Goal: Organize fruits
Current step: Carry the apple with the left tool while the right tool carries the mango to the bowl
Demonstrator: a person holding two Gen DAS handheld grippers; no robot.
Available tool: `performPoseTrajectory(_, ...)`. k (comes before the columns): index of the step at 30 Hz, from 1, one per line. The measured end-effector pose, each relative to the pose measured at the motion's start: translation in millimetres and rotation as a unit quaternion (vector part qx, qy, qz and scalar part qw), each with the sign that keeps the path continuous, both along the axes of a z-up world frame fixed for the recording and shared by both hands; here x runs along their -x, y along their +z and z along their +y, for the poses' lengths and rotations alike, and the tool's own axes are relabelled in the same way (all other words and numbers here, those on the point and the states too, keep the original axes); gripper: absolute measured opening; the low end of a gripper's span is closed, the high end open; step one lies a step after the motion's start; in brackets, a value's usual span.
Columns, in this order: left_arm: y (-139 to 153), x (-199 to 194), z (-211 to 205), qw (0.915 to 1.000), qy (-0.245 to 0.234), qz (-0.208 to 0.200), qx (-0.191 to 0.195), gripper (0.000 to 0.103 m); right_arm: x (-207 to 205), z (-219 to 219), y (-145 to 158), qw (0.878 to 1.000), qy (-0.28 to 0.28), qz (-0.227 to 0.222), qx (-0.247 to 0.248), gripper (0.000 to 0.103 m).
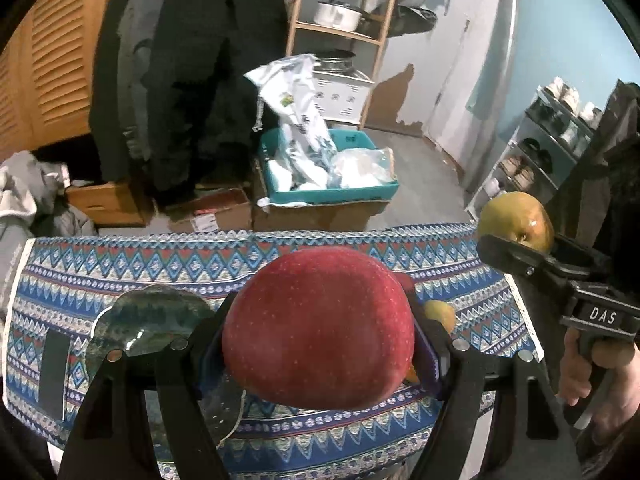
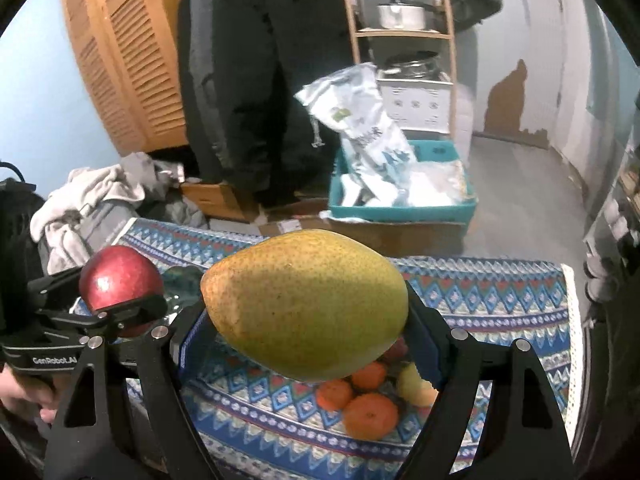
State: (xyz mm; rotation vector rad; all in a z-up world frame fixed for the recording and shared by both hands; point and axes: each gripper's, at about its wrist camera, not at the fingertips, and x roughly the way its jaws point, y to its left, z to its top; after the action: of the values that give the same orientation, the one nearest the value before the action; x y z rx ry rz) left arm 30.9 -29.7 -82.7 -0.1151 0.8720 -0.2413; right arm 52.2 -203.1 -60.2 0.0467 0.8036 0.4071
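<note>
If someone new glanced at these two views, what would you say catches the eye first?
The big red apple clamped in the left tongs fills the left wrist view, and the yellow-green pear gripped in the right tongs fills the other. Both hang above the bright blue patterned cloth, where a pile of oranges and other fruit lies below the pear.

the apple (image 1: 318, 326) sits in the left claw (image 1: 320, 344), the pear (image 2: 306, 304) in the right claw (image 2: 308, 344), both above the counter (image 2: 500, 300); oranges (image 2: 370, 416) lie below the pear.
</note>
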Motion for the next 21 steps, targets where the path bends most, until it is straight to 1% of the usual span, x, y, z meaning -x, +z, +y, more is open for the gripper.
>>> performPoseTrajectory(11,-12,3,56,0.9986,0.052,0.011,0.006,0.078,-20,72,-13,0.998,0.059,0.026,-0.006,0.082)
performPoseTrajectory(21,-36,8,120,0.9931,0.112,0.034,0.008,0.078,-36,141,-31,0.993,0.110,0.050,-0.004,0.082)
